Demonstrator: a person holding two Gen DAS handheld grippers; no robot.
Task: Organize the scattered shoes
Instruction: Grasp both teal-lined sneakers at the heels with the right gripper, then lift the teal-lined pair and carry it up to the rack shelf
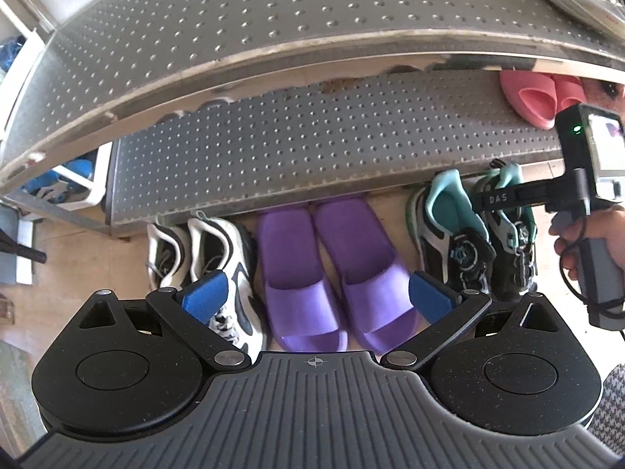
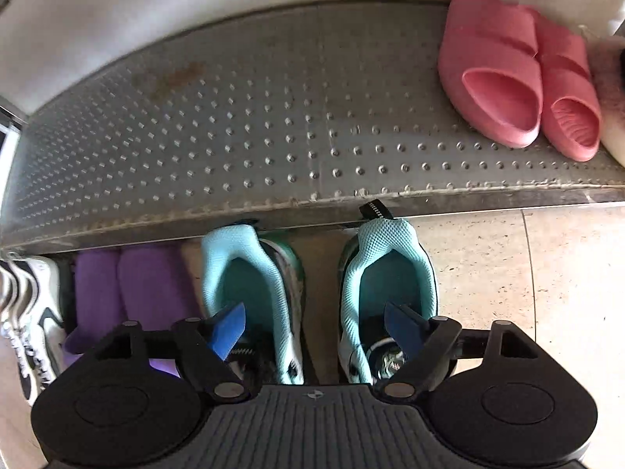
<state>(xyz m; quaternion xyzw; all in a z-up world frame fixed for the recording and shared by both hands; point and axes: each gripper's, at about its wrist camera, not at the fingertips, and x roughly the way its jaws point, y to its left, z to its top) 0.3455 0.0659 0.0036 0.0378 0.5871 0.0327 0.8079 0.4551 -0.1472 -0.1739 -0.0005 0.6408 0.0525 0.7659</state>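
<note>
Right wrist view had the right tongs (image 2: 314, 326) spread wide and holding nothing, one blue finger (image 2: 230, 328) inside the left teal sneaker (image 2: 254, 293), the other in the right teal sneaker (image 2: 386, 289). Closing from there would probably have pinched the two inner collars together and skewed the pair. Left tongs (image 1: 318, 293) also hung wide and empty over the purple slides (image 1: 336, 269), with the black-and-white sneakers (image 1: 207, 262) beside them on the floor. Farther off, the studded shelf edge (image 2: 351, 191) overhung the heels; lifting a shoe straight up could have snagged it. Pink slides (image 2: 515, 74) sat paired on that shelf
</note>
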